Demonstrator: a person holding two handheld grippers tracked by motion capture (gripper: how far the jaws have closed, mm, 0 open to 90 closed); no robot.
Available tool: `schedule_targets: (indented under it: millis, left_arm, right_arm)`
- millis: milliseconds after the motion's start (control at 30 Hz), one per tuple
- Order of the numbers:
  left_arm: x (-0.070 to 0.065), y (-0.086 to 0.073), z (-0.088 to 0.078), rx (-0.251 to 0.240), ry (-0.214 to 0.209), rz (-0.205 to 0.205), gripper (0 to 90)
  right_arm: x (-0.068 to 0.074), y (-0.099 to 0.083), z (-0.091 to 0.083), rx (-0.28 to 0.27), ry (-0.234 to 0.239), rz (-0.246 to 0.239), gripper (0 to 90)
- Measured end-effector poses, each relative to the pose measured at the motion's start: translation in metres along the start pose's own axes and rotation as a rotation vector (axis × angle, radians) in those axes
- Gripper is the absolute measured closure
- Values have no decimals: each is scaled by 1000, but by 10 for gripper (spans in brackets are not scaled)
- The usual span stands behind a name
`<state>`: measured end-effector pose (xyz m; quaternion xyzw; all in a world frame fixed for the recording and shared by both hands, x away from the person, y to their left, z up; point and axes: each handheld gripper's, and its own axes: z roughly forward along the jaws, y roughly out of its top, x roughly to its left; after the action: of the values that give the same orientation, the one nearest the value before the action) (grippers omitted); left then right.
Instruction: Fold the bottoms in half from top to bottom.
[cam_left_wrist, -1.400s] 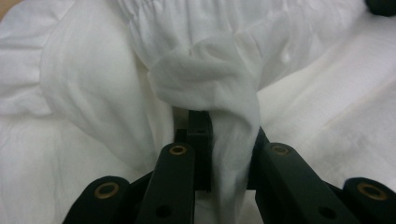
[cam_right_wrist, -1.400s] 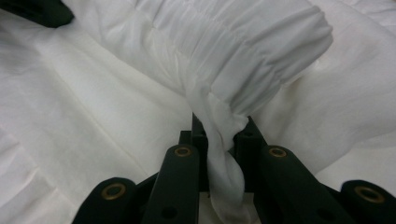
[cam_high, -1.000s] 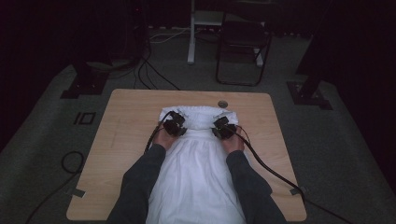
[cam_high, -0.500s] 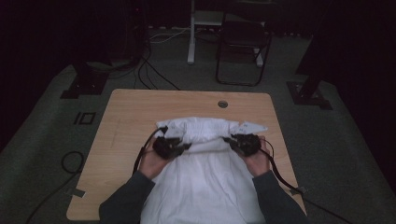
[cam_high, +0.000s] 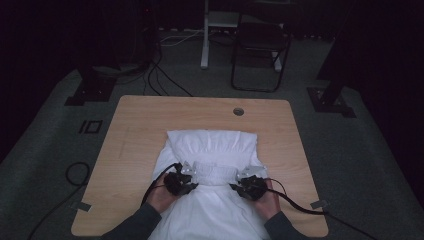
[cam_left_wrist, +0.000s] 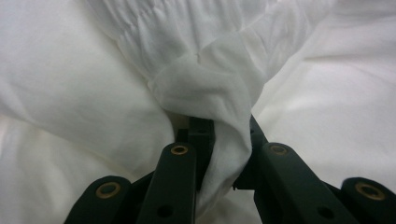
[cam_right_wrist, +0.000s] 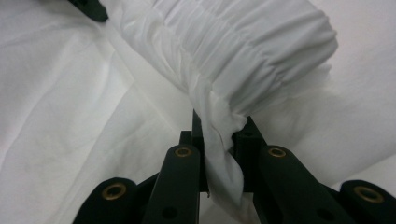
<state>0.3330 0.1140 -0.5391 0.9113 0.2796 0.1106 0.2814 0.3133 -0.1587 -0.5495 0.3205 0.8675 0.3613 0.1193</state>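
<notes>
A white garment lies on the wooden table, its far part folded over toward the near side, its near end hanging over the front edge. My left gripper is shut on a bunched fold of the white cloth, seen pinched between its black jaws. My right gripper is shut on the gathered, elastic-looking edge of the cloth, which also passes between its jaws. The two grippers sit side by side over the middle of the garment, a hand behind each.
A round cable hole is in the table's far edge. Black cables trail off the grippers to the floor. A dark chair and a white post stand beyond the table. Bare wood lies left and right of the garment.
Both grippers have moved toward the near edge of the table, dragging the garment's far edge back over itself into a fold.
</notes>
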Motion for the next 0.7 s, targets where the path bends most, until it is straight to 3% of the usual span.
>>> schedule_targets:
  millis: [167,233,333,467,567,700]
  left_arm:
    - [27,16,10,16,116,59,815]
    - [39,23,15,17,145,39,815]
    - [54,30,21,-5,124,-42,816]
    - [66,34,28,-44,105,-64,816]
    - [77,39,33,-52,142,-72,815]
    - [84,46,41,-79,200,-112,816]
  right_arm:
    - [-11,14,23,-5,-36,27,830]
    - [-17,24,32,-10,-55,19,831]
    - [-35,39,44,-5,-102,4,831]
    - [-65,55,56,0,-132,56,831]
    - [-73,66,64,10,-154,62,830]
    - [-81,77,74,11,-194,88,830]
